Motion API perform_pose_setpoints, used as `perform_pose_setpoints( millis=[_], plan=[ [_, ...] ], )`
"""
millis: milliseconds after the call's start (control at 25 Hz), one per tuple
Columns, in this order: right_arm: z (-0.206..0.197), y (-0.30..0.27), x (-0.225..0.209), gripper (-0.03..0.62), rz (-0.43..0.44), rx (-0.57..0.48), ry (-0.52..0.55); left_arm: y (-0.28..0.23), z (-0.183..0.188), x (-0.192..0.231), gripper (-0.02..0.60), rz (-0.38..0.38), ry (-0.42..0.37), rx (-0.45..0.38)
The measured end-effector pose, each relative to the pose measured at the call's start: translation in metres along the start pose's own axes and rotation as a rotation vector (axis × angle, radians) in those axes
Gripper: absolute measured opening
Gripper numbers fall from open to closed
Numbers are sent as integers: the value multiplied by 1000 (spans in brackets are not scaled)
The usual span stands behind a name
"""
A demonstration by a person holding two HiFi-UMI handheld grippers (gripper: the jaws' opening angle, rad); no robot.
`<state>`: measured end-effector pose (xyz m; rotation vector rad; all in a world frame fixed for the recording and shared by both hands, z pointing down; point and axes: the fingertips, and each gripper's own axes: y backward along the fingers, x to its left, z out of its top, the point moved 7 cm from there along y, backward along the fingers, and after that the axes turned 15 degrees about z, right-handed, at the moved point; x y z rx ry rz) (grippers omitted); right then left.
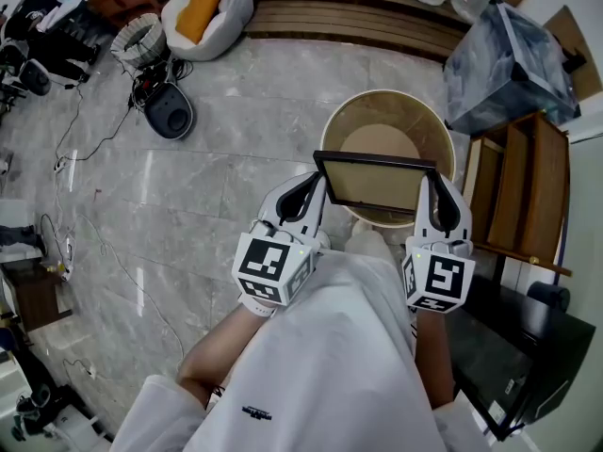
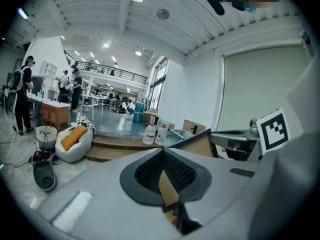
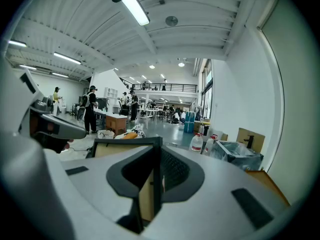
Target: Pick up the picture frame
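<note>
**Handling.** The frame (image 1: 377,182) is a thin dark moulding round a tan panel. Judged from its build, it is light and stiff. Whether the panel is glazed cannot be told, so treat it as fragile. The narrow moulding offers little pad area and may pivot under a single grip. The best hold is therefore one on each side rail, opposite each other.

**Position.** The frame is clear of any support, above the near rim of the tub (image 1: 386,95), with its face turned up toward the head camera.

**Tool state.** The left tool (image 1: 316,185) is closed on the frame's left rail. The right tool (image 1: 431,191) is closed on the right rail. In each gripper view the rail sits clamped edge-on between the pads.

**Pose.** Both forearms reach forward from the torso, roughly parallel. The tools point toward the tub, slightly below level, with their marker cubes nearest the person.
</note>
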<state>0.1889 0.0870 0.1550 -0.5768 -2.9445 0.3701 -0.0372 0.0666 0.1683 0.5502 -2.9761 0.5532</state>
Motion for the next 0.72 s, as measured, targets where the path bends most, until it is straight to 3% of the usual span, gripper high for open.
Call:
perform_pose_setpoints(
  millis=[720],
  plan=[
    [-4,8,-3,37,-3,4,3,3,-8,-6,3,-1,1,8]
  ],
)
